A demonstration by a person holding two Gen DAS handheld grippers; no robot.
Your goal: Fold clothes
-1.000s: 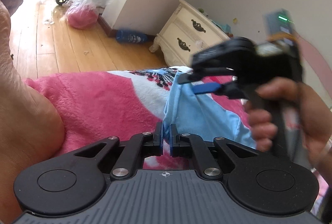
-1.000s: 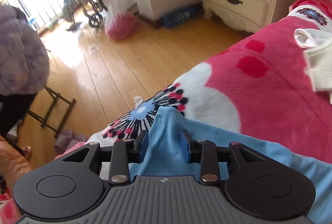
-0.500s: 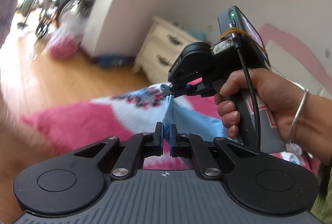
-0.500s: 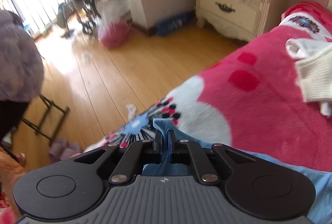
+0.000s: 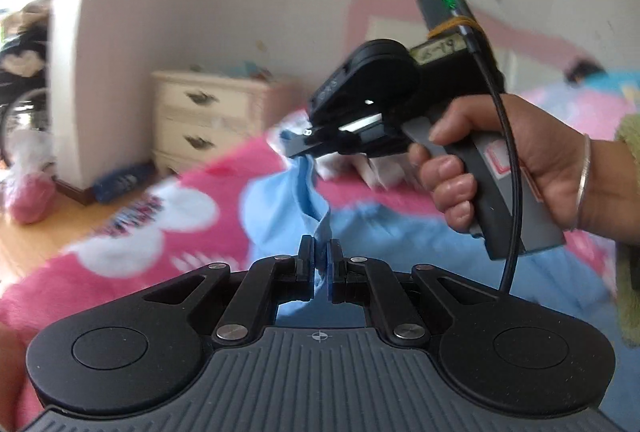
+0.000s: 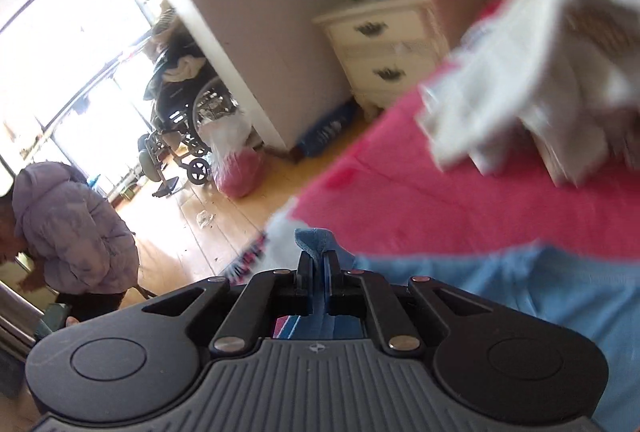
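Observation:
A light blue garment [image 5: 280, 200] lies on a pink flowered blanket [image 5: 132, 232] on the bed. My left gripper [image 5: 320, 252] is shut on a raised fold of its edge. In the left wrist view a hand [image 5: 520, 160] holds my right gripper [image 5: 298, 149] above and beyond it, pinching another raised bit of the same cloth. In the right wrist view the right gripper [image 6: 319, 260] has a blue fold [image 6: 316, 240] pressed between its pads; its jaws are opening very slightly. The rest of the garment [image 6: 540, 284] trails off to the right.
A pile of white clothes [image 6: 520, 84] lies on the blanket [image 6: 440, 208] further up the bed. A cream nightstand [image 6: 388, 48] stands by the wall. On the wooden floor are a wheelchair [image 6: 176, 112], a pink bag [image 6: 240, 172] and a person in a purple jacket [image 6: 72, 232].
The right gripper, open around the blue edge a second ago, closed on it. Both grippers then lifted and swung across the bed with the cloth, rolling as they went.

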